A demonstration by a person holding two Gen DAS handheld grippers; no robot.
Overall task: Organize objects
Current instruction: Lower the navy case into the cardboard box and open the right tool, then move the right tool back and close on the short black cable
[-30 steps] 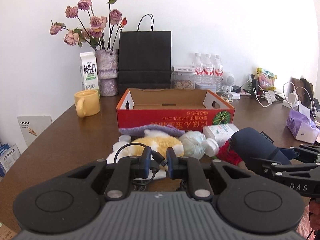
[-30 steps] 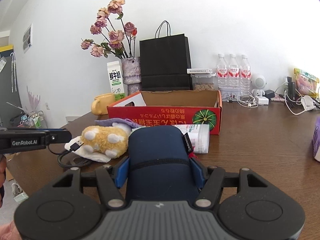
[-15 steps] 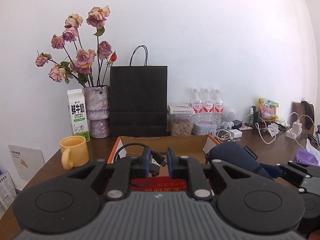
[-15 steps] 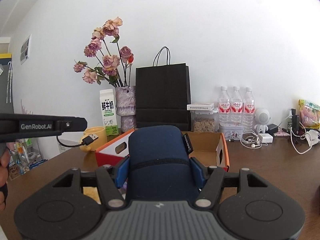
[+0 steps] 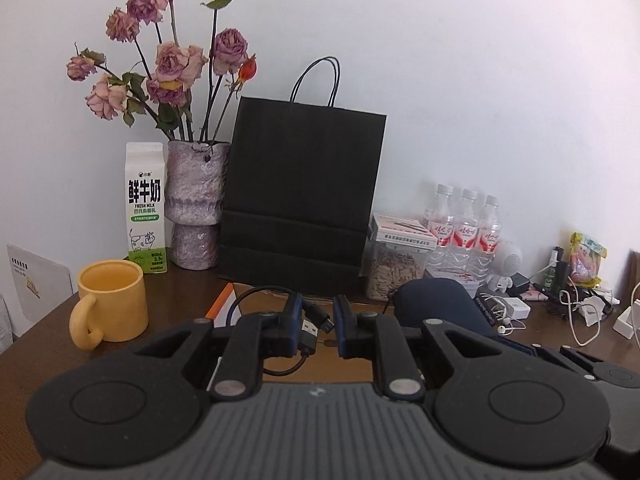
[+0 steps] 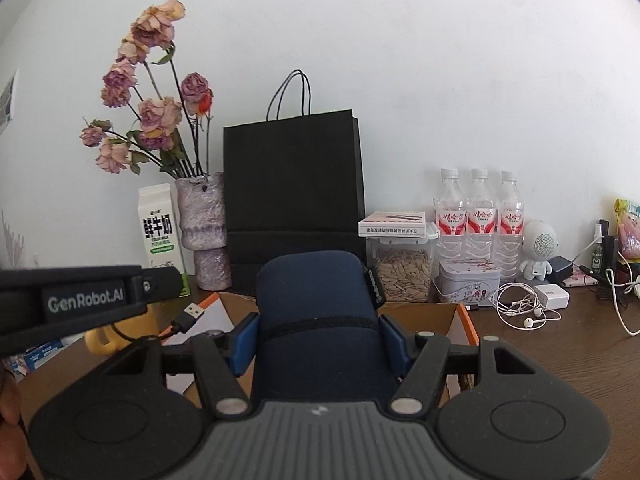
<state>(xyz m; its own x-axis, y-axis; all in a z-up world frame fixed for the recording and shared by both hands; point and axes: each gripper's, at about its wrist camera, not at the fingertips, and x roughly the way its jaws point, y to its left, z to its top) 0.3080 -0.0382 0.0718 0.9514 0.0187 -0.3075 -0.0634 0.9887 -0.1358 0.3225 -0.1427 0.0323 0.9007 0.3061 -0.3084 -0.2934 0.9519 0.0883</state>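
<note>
A plain white wall (image 5: 460,60) stands behind the dark brown wooden counter (image 6: 560,340), evenly lit by soft daylight; a picture (image 6: 7,100) hangs far left.

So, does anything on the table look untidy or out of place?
Yes. White earphones and charger cables lie tangled and loose at the right end of the table, beside the white speaker. Nothing looks spilled or broken.
</note>
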